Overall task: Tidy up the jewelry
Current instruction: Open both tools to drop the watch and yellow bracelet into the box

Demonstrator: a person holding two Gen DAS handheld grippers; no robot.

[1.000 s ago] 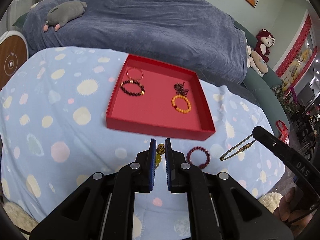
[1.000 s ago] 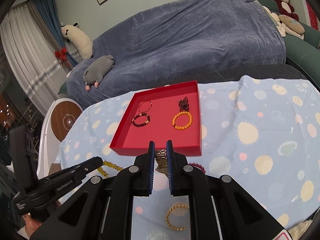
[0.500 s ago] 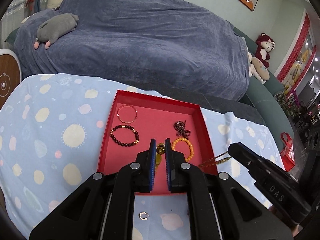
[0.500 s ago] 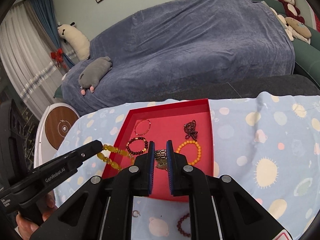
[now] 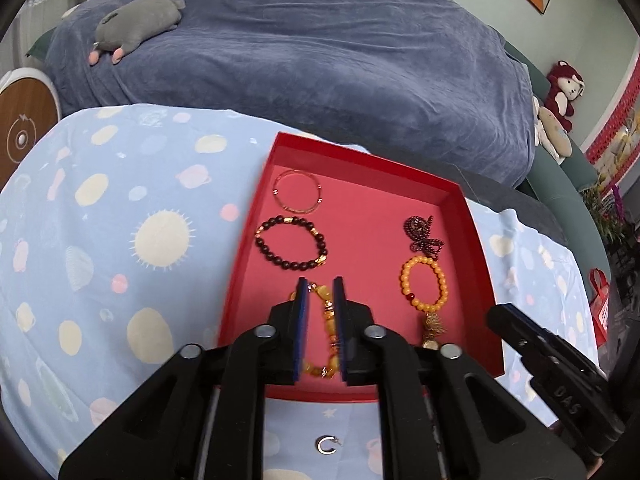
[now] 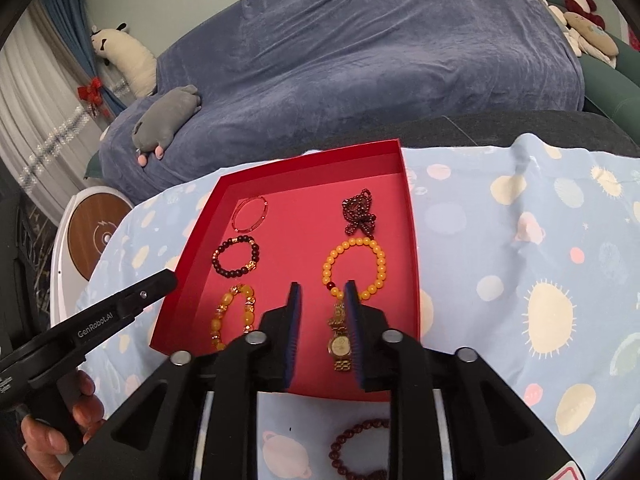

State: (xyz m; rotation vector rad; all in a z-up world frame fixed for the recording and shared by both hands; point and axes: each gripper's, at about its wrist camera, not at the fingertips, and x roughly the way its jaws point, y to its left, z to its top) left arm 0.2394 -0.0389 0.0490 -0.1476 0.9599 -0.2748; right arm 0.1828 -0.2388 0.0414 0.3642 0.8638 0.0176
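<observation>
Right now your left claw [image 5: 319, 282] hovers over the near left part of the shallow red cardboard tray [image 5: 472, 216], its jaws opening. The amber-yellow chunky bead bracelet with gold spacers [image 5: 326, 312] lies on the tray floor between the blue pads [image 5: 303, 312], and neither pad presses on it. Your right claw [image 6: 323, 289] is over the near right part of the same tray, jaws also opening, with the small gold link-band wristwatch [image 6: 340, 340] lying flat between its pads, apart from both.

Further back in the tray you have four more pieces: a thin gold bangle [image 5: 298, 197] at the far left, a dark brown bead bracelet with gold accents [image 5: 292, 247] just in front of it, a bunched dark garnet bead strand [image 5: 423, 236] at the far right, and an orange round-bead bracelet [image 5: 424, 283] in front of that, close to the watch's upper strap.

The tray sits on a worktop covered by a pale blue cloth printed with suns and planets [image 5: 120, 240]. On the cloth near you, outside the tray, lie a small silver open ring [image 5: 327, 445] and a dark red bead bracelet [image 6: 356, 452].
</observation>
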